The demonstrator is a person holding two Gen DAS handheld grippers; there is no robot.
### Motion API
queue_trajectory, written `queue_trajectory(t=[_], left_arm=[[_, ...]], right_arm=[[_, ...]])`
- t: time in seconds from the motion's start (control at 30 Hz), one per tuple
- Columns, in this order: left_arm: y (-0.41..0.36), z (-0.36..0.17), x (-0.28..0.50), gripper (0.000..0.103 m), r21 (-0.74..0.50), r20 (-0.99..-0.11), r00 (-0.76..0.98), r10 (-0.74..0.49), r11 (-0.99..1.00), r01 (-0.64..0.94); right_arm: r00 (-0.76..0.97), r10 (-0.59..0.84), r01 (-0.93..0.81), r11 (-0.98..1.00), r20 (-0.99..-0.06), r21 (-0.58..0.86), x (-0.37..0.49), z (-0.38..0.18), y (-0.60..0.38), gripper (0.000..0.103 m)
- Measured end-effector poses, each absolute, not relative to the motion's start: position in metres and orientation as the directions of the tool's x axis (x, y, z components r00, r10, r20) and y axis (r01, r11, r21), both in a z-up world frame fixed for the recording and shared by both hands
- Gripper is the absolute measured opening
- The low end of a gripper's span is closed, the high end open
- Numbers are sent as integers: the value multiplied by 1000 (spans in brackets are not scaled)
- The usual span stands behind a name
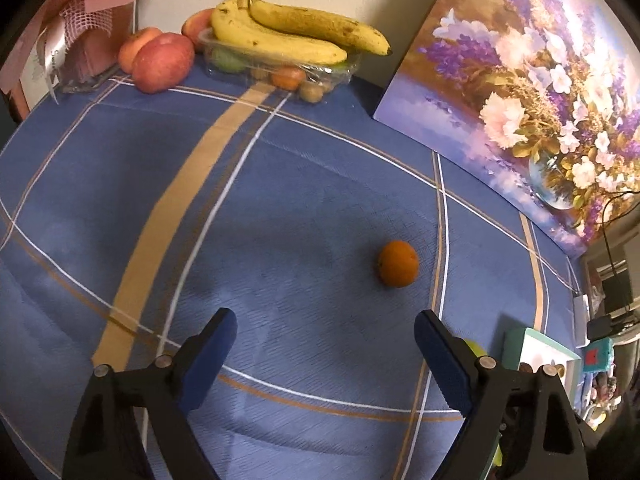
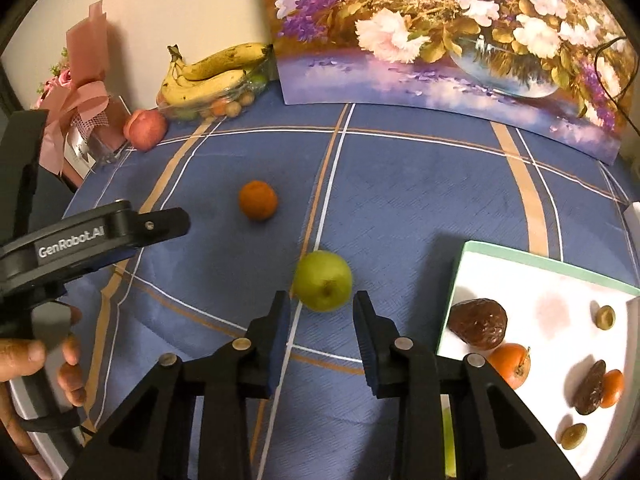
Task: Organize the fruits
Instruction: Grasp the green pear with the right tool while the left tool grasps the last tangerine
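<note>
Sorting underway. Left tongs [image 1: 324, 334] wide open, empty, aimed down at the orange [image 1: 398, 263] lying alone on the blue checked surface [image 1: 280, 184], just beyond the tips. Right tongs [image 2: 322, 316] narrowed, nothing gripped; green apple [image 2: 323, 280] loose just past them. White tray [image 2: 560, 292] near right. Next, likely: advance, straddle orange, close.

Both tongs are matte black plastic with triangular cut-outs, silver rivets and blue ribbed pads [image 1: 216, 344]. The left tongs [image 2: 120, 236] carry white "GenRobot.AI" lettering.
</note>
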State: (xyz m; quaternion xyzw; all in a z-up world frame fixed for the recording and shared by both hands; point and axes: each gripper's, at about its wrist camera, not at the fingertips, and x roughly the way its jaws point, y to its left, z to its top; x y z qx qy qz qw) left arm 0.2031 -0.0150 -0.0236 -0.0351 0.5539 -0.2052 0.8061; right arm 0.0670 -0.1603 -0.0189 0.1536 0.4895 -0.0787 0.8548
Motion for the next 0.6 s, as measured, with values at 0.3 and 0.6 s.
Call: queue_trajectory(t=[0.3, 0.6], left_arm=[[-22, -33, 212, 92, -273, -889, 293, -353, 920, 281], [-26, -34, 213, 92, -261, -892, 294, -344, 922, 287]], right_arm=[[519, 21, 281, 940, -854, 193, 80, -30, -173, 48], [450, -75, 303, 950, -890, 73, 87, -49, -179, 50]])
